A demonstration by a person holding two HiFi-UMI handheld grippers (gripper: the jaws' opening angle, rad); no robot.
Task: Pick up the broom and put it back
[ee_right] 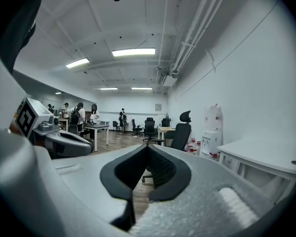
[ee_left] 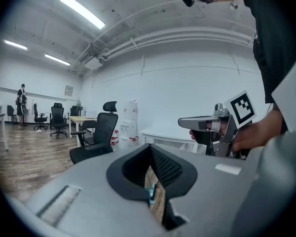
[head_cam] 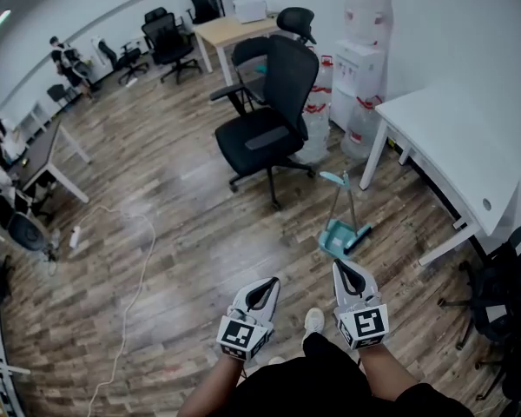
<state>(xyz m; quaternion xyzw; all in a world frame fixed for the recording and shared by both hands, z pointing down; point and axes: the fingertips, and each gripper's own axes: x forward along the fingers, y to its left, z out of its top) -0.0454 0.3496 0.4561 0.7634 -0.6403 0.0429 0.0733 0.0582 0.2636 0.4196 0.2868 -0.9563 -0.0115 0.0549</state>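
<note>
Left gripper (head_cam: 267, 283) and right gripper (head_cam: 344, 268), jaws clenched empty, hover short of the broom (head_cam: 353, 211) by its dustpan (head_cam: 335, 238): approach phase, next open and clasp the handle

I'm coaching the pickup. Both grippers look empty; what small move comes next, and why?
Probably step closer and open the right gripper toward the broom, aiming for its handle. The broom stands ahead with a teal dustpan, beside the white table, beyond both grippers' tips. The right gripper and the left gripper are shut and hold nothing.
</note>
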